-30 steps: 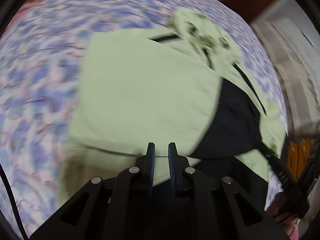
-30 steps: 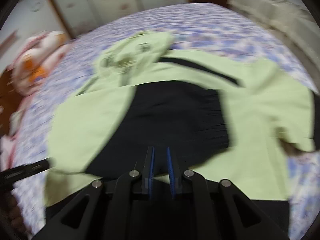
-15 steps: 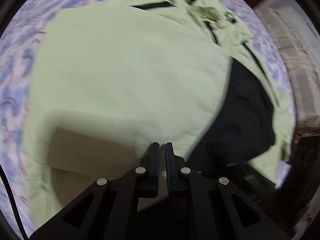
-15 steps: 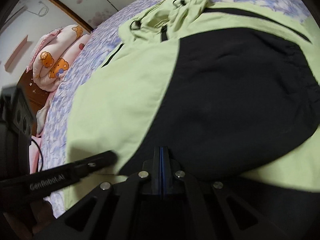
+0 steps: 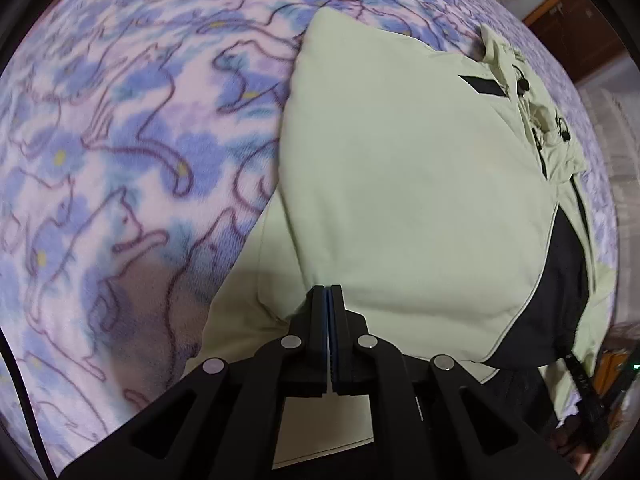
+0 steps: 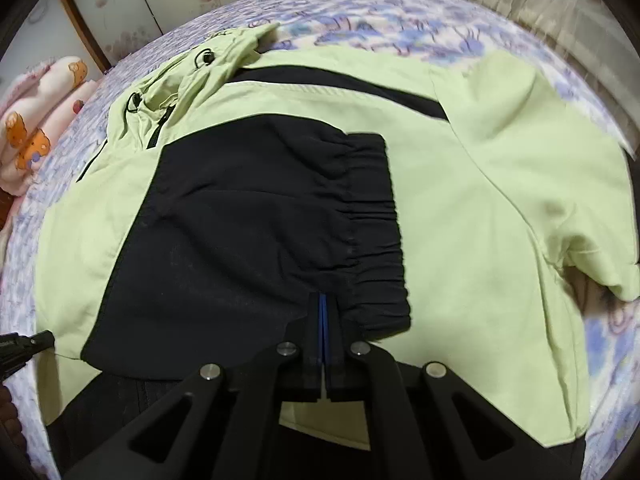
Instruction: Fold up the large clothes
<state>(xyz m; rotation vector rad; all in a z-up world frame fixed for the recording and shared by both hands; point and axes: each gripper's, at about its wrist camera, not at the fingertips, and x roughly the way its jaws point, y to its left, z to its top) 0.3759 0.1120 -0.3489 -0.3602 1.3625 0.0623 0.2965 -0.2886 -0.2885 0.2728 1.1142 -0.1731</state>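
A bed covered by a fleece blanket printed with purple cats and blue flowers fills most of both views, and the task's thing, a pale green jacket with black panels, lies spread flat across it. In the left wrist view the jacket's green sleeve is folded over the body, its fold edge running beside the bare blanket. In the right wrist view a black sleeve lies across the middle of the jacket, its gathered elastic cuff pointing toward the far green side. The hood, with black drawcord toggles, is bunched at the far end of the jacket. A rolled quilt printed with bears sits at the far left edge of the bed. The left tongs are pressed together on the near edge of the green sleeve. The right tongs are pressed together at the near edge of the black sleeve, just beside the cuff, with black cloth bunched against them. The left tongs' dark tip also shows at the left edge of the right wrist view.
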